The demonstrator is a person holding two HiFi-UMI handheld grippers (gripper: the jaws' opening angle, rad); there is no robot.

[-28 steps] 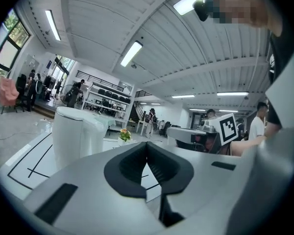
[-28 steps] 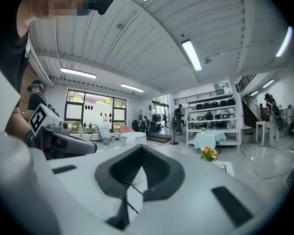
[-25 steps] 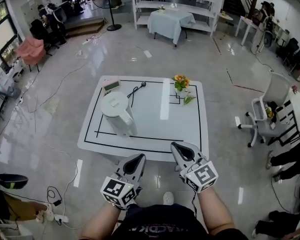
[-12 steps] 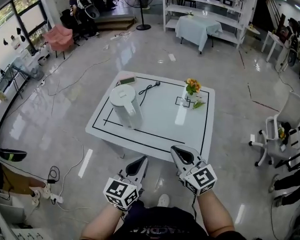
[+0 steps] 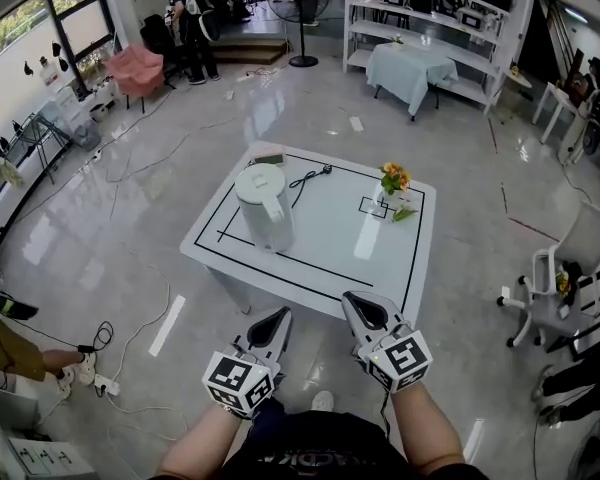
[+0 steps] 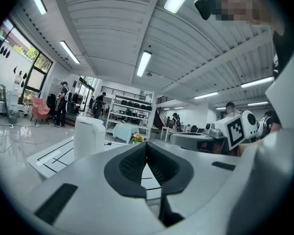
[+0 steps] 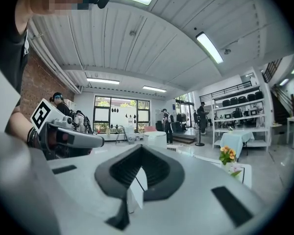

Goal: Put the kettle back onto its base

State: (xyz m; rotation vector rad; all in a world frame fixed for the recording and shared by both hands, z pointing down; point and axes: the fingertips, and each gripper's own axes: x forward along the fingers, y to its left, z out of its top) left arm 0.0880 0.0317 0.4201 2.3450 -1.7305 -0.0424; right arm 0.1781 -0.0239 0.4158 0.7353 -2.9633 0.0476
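1. Head view: my left gripper (image 5: 273, 320) and right gripper (image 5: 364, 308) hang side by side, short of the white rectangular table (image 5: 390, 258), because nothing is within reach yet. The tall white plastic kettle (image 5: 265, 206) stands well ahead, to their left. The flat pale slab (image 5: 270, 158) beyond it may be its base.
2. Left gripper view: the jaws are pressed together and empty, with the kettle upright ahead-left.
3. Right gripper view: the jaws meet on nothing, and the kettle is far ahead.
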